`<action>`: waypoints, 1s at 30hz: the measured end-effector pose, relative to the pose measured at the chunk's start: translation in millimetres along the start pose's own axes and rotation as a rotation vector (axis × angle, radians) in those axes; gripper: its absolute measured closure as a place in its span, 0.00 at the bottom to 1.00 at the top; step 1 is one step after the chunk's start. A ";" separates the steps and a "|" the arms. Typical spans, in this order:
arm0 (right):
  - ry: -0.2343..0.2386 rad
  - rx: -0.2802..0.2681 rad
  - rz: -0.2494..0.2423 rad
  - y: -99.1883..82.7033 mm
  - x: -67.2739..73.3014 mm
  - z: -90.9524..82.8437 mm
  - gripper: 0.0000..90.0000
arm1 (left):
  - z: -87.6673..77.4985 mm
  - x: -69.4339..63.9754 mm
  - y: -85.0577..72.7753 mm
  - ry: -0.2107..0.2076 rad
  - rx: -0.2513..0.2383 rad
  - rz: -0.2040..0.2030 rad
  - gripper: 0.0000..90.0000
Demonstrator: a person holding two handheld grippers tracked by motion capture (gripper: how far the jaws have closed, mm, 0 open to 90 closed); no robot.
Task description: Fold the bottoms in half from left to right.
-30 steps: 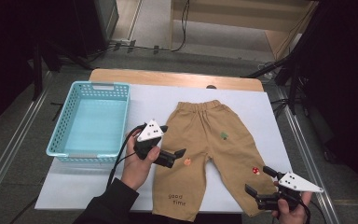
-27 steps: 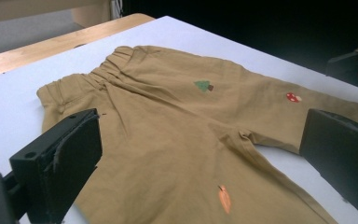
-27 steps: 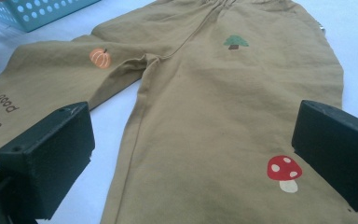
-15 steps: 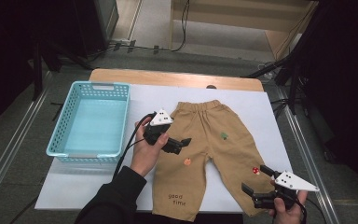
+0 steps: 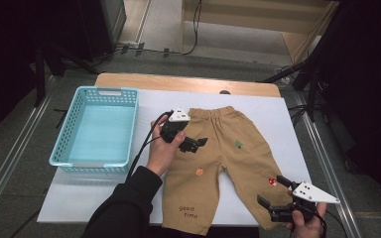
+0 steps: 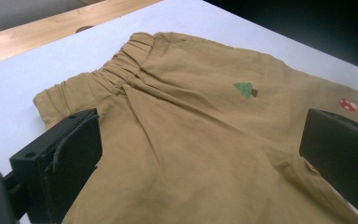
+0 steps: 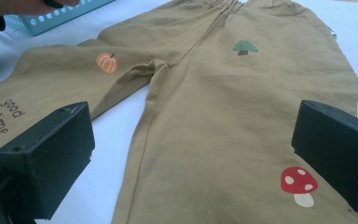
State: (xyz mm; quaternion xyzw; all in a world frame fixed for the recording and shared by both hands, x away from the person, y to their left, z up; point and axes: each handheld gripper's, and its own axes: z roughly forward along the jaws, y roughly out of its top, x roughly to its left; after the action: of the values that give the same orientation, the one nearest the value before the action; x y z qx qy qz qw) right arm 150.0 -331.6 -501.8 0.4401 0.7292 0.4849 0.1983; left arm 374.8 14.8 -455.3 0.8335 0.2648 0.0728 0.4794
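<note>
Trousers (image 5: 228, 163) flat on bench (image 5: 104, 198), beside basket (image 5: 96, 130). Left gripper (image 5: 194, 144) over waist side, right gripper (image 5: 274, 198) at mushroom (image 7: 298, 183) hem, both fingers released. Words "good time" (image 7: 7, 115) and pumpkin (image 7: 106, 62) visible in right gripper view, not in left one.

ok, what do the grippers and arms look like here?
Both grippers are black with two blocky jaws. The left gripper and the right gripper each carry a light three-cornered plate on top. A black cable trails from the left one. The left arm wears a black sleeve.
</note>
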 end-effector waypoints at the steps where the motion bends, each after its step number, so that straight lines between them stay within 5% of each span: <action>1: -0.002 0.000 -0.005 0.0 0.0 0.2 0.00 | 1.3 1.0 0.9 -0.003 0.003 -0.003 0.00; 8: 0.011 -0.005 -0.023 -0.1 0.7 0.6 0.00 | 13.0 13.0 5.9 0.016 0.018 -0.001 0.00; 14: 0.003 0.004 -0.025 0.1 3.2 0.6 0.00 | 22.0 26.8 7.5 0.026 0.004 -0.055 0.02; 18: 0.008 -0.003 -0.025 0.0 2.6 -0.3 0.00 | 31.0 31.6 7.1 0.024 0.032 -0.042 0.02; 30: 0.005 -0.001 -0.012 -1.7 1.7 -3.2 0.00 | 59.2 55.3 11.6 0.030 0.044 -0.124 0.02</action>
State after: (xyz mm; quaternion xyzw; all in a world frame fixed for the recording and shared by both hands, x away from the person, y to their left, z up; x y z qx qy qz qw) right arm 146.1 -332.2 -501.7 0.4345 0.7322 0.4850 0.1996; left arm 448.2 -6.6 -484.2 0.8247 0.3246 0.0498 0.4604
